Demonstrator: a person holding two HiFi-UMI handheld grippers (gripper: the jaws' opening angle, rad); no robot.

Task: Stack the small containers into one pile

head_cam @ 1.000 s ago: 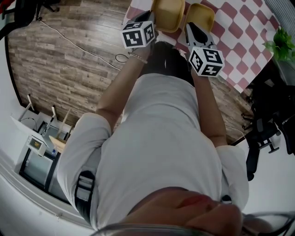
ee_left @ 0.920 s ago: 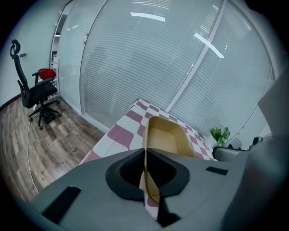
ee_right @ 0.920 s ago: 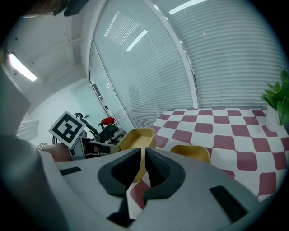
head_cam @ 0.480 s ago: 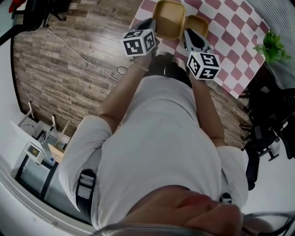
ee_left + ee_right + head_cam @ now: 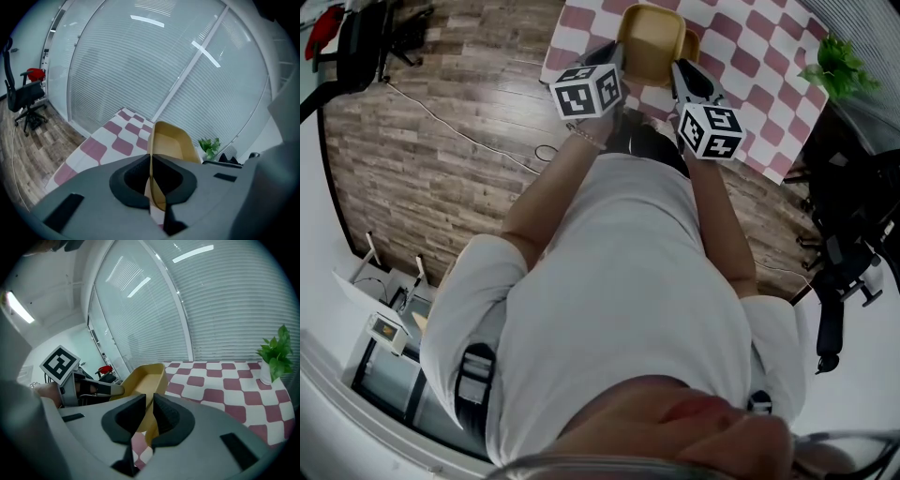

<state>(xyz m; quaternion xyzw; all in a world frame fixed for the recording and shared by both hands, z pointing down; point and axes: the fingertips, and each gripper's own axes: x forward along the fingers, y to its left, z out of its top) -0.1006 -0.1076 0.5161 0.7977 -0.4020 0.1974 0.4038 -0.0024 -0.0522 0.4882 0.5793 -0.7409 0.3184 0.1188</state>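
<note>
One container (image 5: pixel 171 144) rim in left gripper (image 5: pixel 150 160), second container (image 5: pixel 149 433) in right gripper (image 5: pixel 149 401).

I've got two tan, round-cornered tubs in view, both open side up over the checked cloth (image 5: pixel 748 58). The top tub (image 5: pixel 652 39) is held up off the cloth and tilted, its long side running away from me. The lower tub (image 5: pixel 691 44) shows only as a sliver past its right edge (nested or merely underneath, I can't tell).

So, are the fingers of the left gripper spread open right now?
No, the fingers of the left gripper are pinched shut on the thin wall of the yellow container.
</note>
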